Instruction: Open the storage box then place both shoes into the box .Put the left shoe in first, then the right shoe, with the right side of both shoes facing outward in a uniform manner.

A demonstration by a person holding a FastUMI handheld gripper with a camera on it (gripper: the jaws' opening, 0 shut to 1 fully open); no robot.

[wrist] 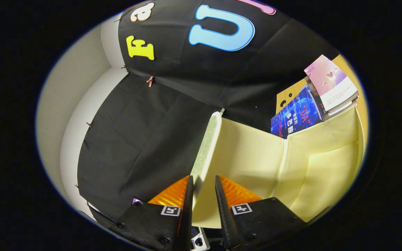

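Observation:
A cream fabric storage box (pixel 312 174) lies ahead and to the right of my fingers, and I look into its pale inside walls. Its lid (pixel 243 153) stands raised, with its woven rim (pixel 208 146) running straight down into the narrow gap between my fingers. My gripper (pixel 203 178) is shut on that lid edge, one finger on the outer face and the other on the inner face.
Two books (pixel 323 94) lean against a yellow board (pixel 290 94) just beyond the box's far wall. The booth's black cloth wall (pixel 145 139) hangs close behind the lid, with a pale wall (pixel 79 104) further left.

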